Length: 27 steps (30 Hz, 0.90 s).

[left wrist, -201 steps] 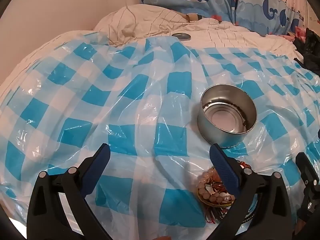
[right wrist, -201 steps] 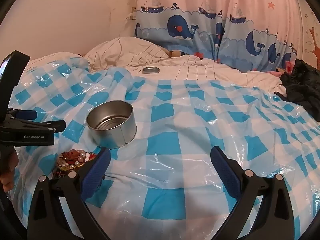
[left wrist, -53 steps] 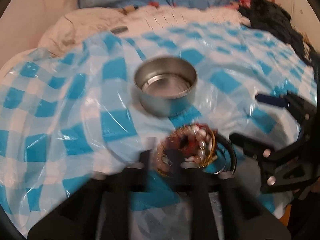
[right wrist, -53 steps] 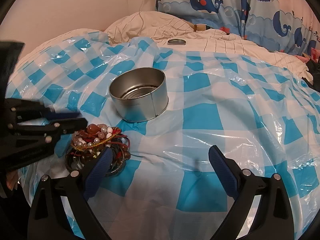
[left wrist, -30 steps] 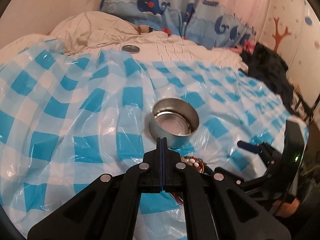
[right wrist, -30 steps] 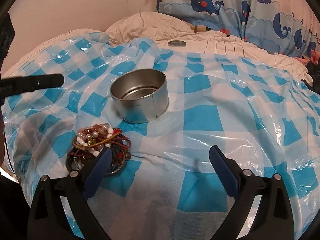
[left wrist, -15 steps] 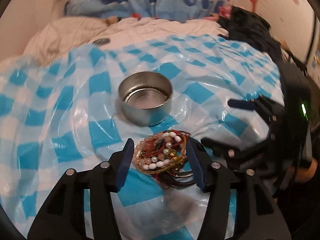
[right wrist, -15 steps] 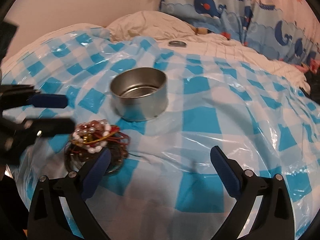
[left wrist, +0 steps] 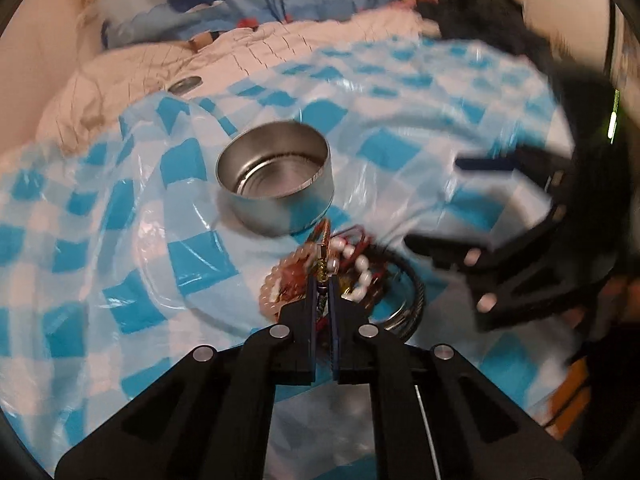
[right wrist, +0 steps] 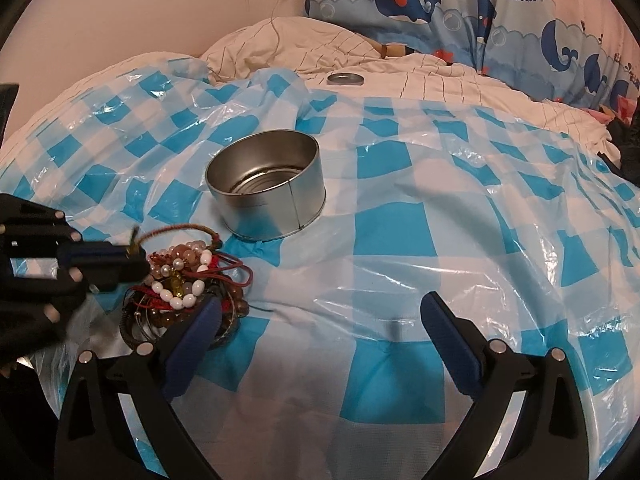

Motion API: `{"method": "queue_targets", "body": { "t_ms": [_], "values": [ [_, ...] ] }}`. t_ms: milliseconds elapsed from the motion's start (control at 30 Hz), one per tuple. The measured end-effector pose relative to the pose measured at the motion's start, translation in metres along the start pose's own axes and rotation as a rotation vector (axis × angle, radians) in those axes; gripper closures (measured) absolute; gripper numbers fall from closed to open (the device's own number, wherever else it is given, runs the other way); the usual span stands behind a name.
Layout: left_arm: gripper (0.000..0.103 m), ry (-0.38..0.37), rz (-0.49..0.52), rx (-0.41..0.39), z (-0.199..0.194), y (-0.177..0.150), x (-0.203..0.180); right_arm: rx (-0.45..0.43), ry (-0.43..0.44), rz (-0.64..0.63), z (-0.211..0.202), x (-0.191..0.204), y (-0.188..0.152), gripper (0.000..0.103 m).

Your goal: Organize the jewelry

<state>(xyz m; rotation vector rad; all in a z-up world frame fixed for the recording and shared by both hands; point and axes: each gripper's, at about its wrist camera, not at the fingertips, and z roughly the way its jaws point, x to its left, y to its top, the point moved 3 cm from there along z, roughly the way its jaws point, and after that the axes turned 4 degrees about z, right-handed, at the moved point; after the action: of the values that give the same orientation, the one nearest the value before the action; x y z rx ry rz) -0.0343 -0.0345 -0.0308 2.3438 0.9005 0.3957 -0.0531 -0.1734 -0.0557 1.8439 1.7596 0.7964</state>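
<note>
Now one tin (right wrist: 264, 188), one jewelry pile (right wrist: 184, 280), left gripper (left wrist: 322, 280) pinching a bracelet (right wrist: 176, 234).

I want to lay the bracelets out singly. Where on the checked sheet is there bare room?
Bare sheet runs right of the tin and ahead of the right claw. It is crowded near the jewelry pile, where the left claw grips a strand.
</note>
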Motion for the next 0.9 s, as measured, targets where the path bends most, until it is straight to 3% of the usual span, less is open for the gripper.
{"method": "queue_targets", "body": {
  "t_ms": [400,600,900],
  "values": [
    [0.099,-0.198,-0.390,-0.146,-0.024,0.002,0.063,-0.069,0.049,-0.101,-0.010,0.032,0.004,0.008],
    [0.099,-0.275,-0.446,-0.162,-0.025,0.002,0.069,-0.117,0.125,-0.125,-0.016,0.048,0.015,0.007],
    [0.099,-0.336,-0.433,-0.168,-0.027,0.008,0.065,-0.083,0.255,-0.281,0.008,0.091,0.030,0.007]
  ]
}}
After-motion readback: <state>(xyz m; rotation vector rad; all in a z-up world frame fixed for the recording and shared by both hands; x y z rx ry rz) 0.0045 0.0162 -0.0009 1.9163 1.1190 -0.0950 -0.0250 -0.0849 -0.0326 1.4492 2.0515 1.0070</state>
